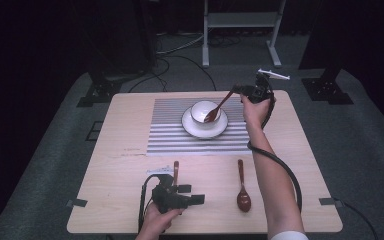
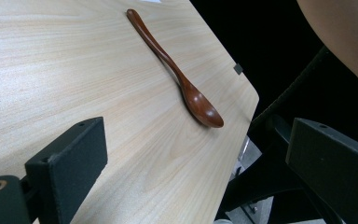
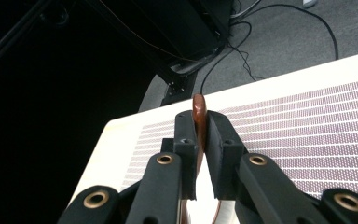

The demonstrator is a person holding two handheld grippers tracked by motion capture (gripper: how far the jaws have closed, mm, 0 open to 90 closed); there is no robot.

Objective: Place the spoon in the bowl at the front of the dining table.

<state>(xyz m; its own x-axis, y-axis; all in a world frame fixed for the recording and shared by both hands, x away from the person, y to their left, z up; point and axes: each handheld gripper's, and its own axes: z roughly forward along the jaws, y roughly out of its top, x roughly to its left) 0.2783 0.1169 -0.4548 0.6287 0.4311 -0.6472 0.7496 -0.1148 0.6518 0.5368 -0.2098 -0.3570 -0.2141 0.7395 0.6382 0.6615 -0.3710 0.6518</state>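
My right gripper (image 1: 238,90) hangs over the far right of the table, shut on the handle of a brown wooden spoon (image 1: 219,107). That spoon slants down to the left, its bowl end inside a white cup (image 1: 202,110) on a white saucer (image 1: 191,129). In the right gripper view the handle end (image 3: 199,108) sticks up between the shut jaws of the right gripper (image 3: 200,125). My left gripper (image 1: 196,194) rests near the front edge, open and empty, pointing right toward a second spoon (image 1: 242,187). In the left gripper view this spoon (image 2: 177,74) lies beyond the left gripper (image 2: 198,140).
A grey striped placemat (image 1: 180,140) lies under the saucer. A third spoon's handle (image 1: 176,167) pokes out just behind the left gripper. The right forearm (image 1: 272,185) crosses the table's right half with its cable. A white stand (image 1: 240,22) and cables are on the floor beyond.
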